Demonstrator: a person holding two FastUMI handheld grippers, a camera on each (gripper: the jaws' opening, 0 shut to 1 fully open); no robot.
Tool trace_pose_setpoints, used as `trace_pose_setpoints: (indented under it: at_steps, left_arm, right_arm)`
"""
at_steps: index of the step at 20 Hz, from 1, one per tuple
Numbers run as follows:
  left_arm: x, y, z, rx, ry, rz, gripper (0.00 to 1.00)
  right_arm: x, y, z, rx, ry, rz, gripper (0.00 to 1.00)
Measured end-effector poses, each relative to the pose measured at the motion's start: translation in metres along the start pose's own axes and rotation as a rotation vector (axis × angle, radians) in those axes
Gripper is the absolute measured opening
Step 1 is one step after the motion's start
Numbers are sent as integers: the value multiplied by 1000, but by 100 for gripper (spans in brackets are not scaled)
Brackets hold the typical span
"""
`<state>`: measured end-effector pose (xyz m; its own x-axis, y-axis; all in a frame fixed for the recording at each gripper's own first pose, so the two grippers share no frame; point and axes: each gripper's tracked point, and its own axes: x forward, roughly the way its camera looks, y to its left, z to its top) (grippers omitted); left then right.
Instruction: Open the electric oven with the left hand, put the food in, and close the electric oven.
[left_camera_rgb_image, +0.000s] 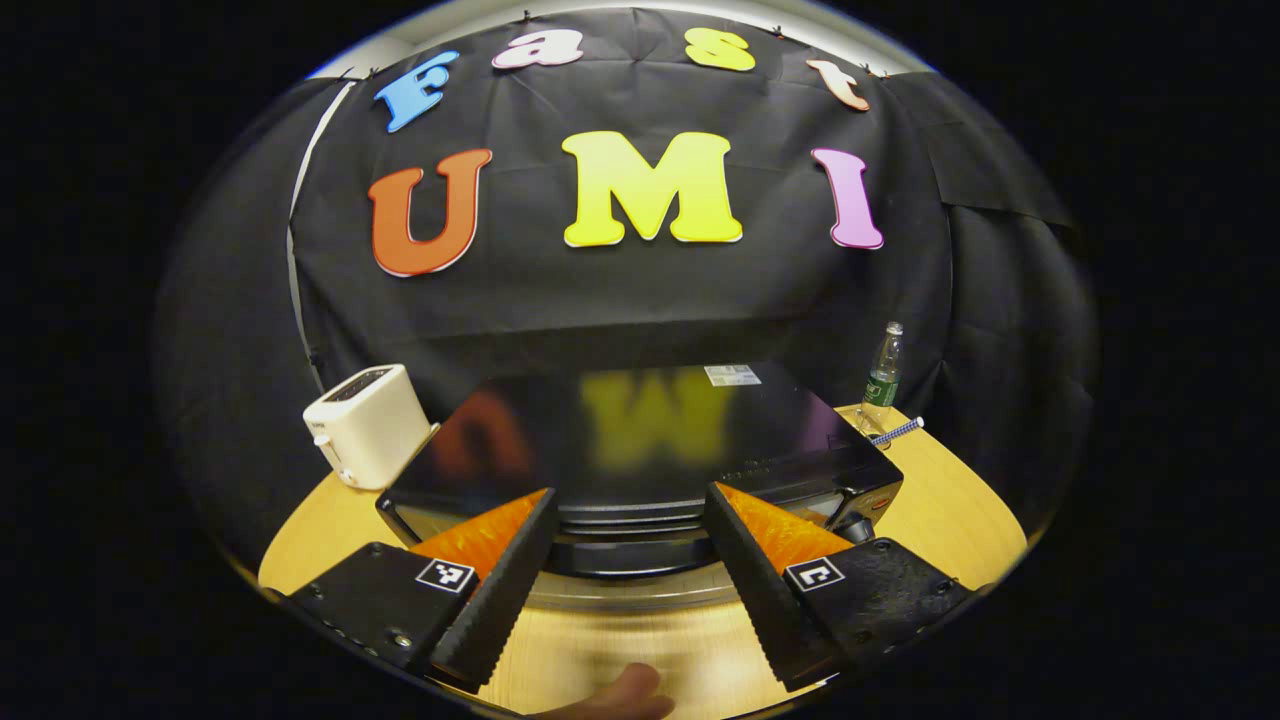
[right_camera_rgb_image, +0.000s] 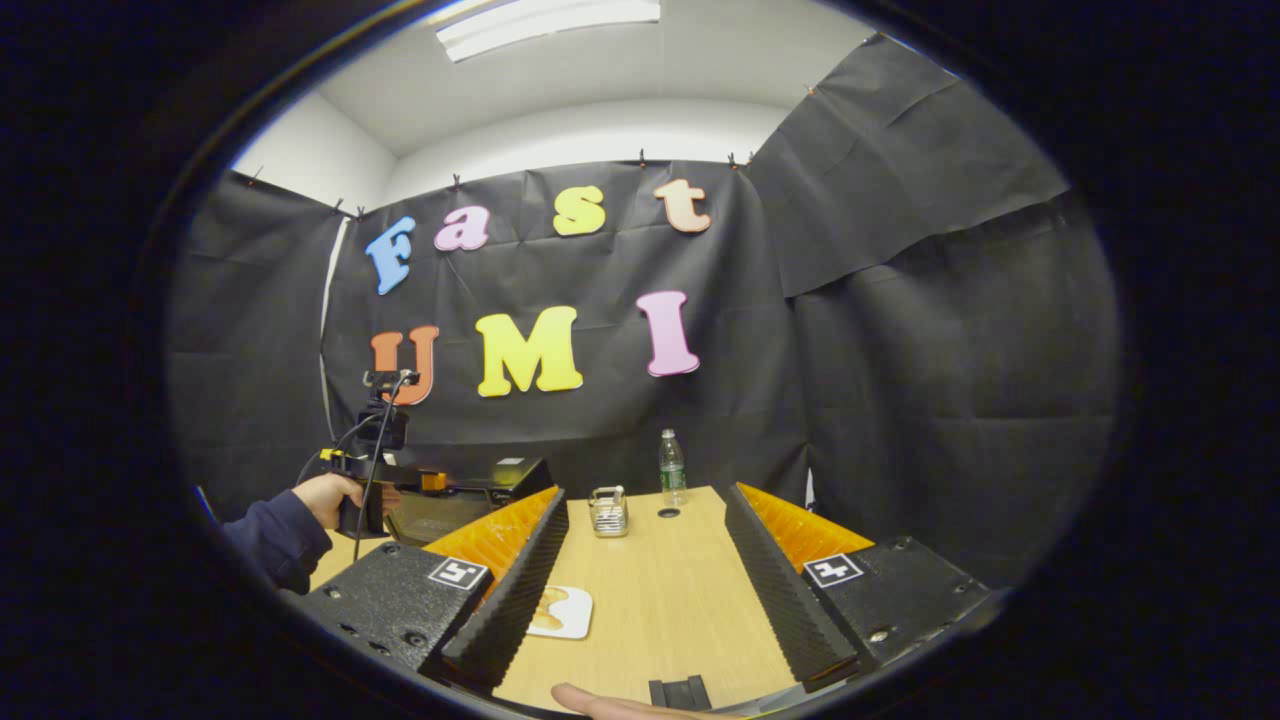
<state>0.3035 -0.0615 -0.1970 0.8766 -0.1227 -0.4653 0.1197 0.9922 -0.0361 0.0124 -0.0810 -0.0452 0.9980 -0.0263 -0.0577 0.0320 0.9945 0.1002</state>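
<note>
Left gripper (left_camera_rgb_image: 628, 560) fingers apart, hovering above glossy black electric oven (left_camera_rgb_image: 640, 440) at table's far left. Right gripper (right_camera_rgb_image: 645, 590) apart, empty; food on white plate (right_camera_rgb_image: 562, 610) nearby. Risk: fingers slip off handle, hidden under oven's top edge.

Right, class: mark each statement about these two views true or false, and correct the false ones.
1. The left gripper is open in front of the oven. True.
2. The right gripper is shut on the food. False: it is open, and the food lies on a plate on the table.
3. A toaster stands beside the oven. True.
4. The bottle lies on its side. False: it stands upright.
</note>
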Motion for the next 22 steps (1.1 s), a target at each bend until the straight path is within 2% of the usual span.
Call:
trace_pose_setpoints:
  at_steps: [5, 7, 9, 11, 12, 13, 14, 18, 19, 22]
  left_arm:
    - [-26, 0, -11, 13, -13, -5, 98]
    - [-42, -2, -21, 13, -13, -4, 98]
    - [-52, -3, -32, 23, -11, -5, 98]
    - [-56, -3, -64, 5, 80, -13, 97]
    - [-56, -2, -85, 3, 125, -6, 97]
    - [-60, -3, -104, 5, 146, -6, 97]
    - [-63, -6, -115, 2, 156, -21, 97]
    - [-66, -11, -153, 12, 202, -23, 98]
    - [-68, -10, -162, 12, 220, -23, 97]
    - [-70, -11, -186, 10, 279, -32, 97]
  right_arm:
    - [-1, 1, -1, 6, 3, -11, 96]
    - [0, 13, -6, 17, 13, 14, 99]
    - [3, 17, -9, 2, 20, 15, 96]
    - [3, 20, -8, -26, 17, 4, 96]
    - [2, 22, -6, -38, 8, 3, 100]
    - [2, 27, -5, -46, 2, 9, 96]
    - [2, 32, -6, -52, 2, 18, 99]
    - [9, 42, -18, -60, 31, 37, 99]
    - [11, 44, -23, -65, 43, 38, 96]
    - [19, 54, -35, -78, 70, 45, 99]
